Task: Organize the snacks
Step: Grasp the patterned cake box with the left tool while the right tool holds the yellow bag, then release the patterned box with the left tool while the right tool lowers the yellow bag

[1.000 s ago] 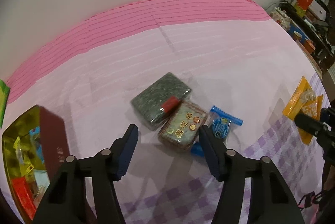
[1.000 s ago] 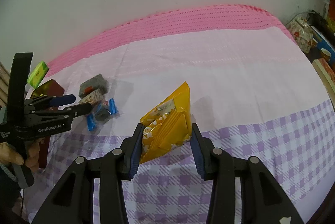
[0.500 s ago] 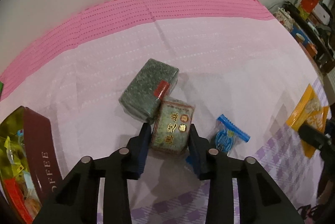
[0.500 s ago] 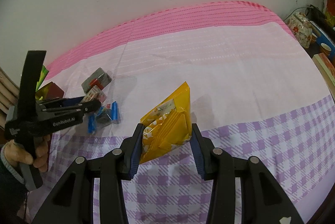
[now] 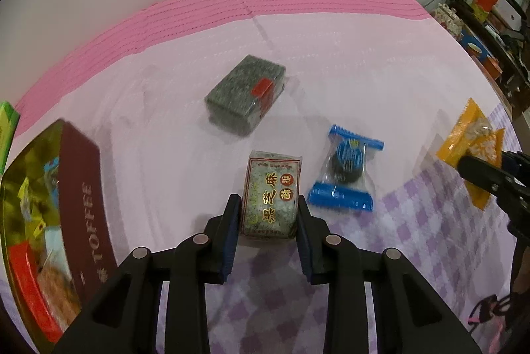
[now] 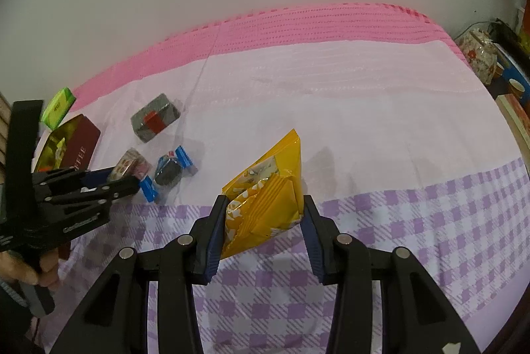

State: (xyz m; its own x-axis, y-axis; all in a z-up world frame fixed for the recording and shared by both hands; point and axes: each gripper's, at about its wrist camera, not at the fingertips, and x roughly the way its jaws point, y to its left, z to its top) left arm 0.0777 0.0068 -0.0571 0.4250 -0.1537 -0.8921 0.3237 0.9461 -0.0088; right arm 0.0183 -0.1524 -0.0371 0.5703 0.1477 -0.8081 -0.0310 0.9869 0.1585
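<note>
My left gripper (image 5: 267, 215) is shut on a small green sesame candy block with gold characters (image 5: 271, 195), held just above the cloth; it also shows in the right wrist view (image 6: 131, 163). A dark grey block with a red label (image 5: 246, 94) lies beyond it. A blue-wrapped candy (image 5: 346, 165) lies to its right. My right gripper (image 6: 263, 215) is shut on a yellow snack bag (image 6: 268, 188). An open maroon toffee tin (image 5: 49, 205) with several snacks inside stands at the left.
A green packet (image 6: 58, 105) lies behind the tin. The table has a pink and purple-check cloth (image 6: 364, 122) against a white wall. Cluttered shelves (image 5: 490, 19) stand past the right edge.
My left gripper closed on the sesame candy block and lifted it away from the grey block, toward me. The right gripper stayed shut on the yellow bag.
</note>
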